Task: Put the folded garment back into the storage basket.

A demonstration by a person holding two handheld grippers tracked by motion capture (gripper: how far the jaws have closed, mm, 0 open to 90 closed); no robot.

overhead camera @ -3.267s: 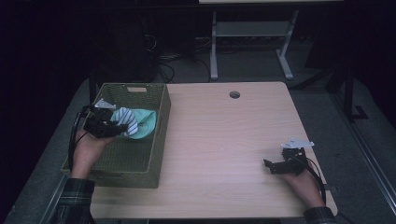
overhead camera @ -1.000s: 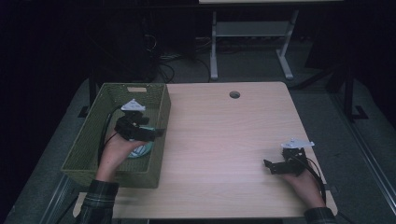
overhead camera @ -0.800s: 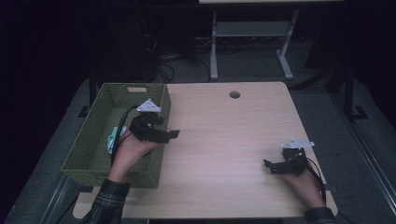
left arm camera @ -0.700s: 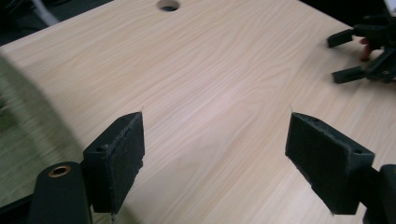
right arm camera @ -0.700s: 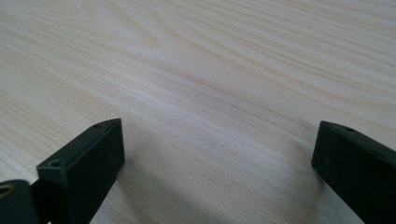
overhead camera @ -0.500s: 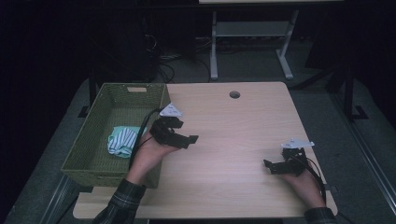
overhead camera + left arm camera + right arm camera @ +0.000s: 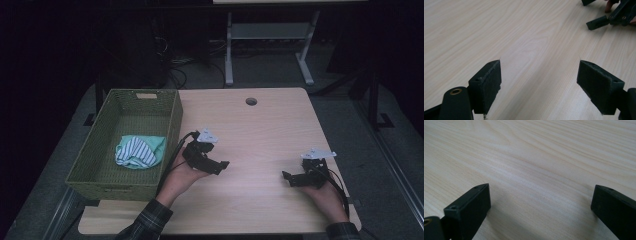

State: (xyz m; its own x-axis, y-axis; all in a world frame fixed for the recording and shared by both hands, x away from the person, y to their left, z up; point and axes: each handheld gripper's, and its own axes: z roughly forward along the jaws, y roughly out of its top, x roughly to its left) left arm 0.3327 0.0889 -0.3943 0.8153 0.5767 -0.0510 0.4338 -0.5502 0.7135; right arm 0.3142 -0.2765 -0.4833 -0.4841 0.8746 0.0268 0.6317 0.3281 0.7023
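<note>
A crumpled cloth [image 7: 139, 151], mint green with white and dark stripes, lies inside the green woven basket [image 7: 172, 127] at the table's left. My left gripper [image 7: 218, 166] rests on the wooden table [image 7: 260, 130] just right of the basket, open and empty; its jaws stand wide apart over bare wood in the left gripper view [image 7: 539, 83]. My right gripper [image 7: 291, 178] sits near the front right of the table, also open with nothing between its jaws [image 7: 540, 203]. The right gripper's jaws [image 7: 599, 22] appear far off in the left gripper view.
A round cable hole [image 7: 251, 101] sits near the table's far edge. A white-legged stand [image 7: 267, 45] and cables lie on the dark floor beyond. Bare table stretches between the two grippers.
My left gripper let go of the cloth in the basket, rose out over the basket's right wall and moved right onto the table. The right gripper stayed still.
</note>
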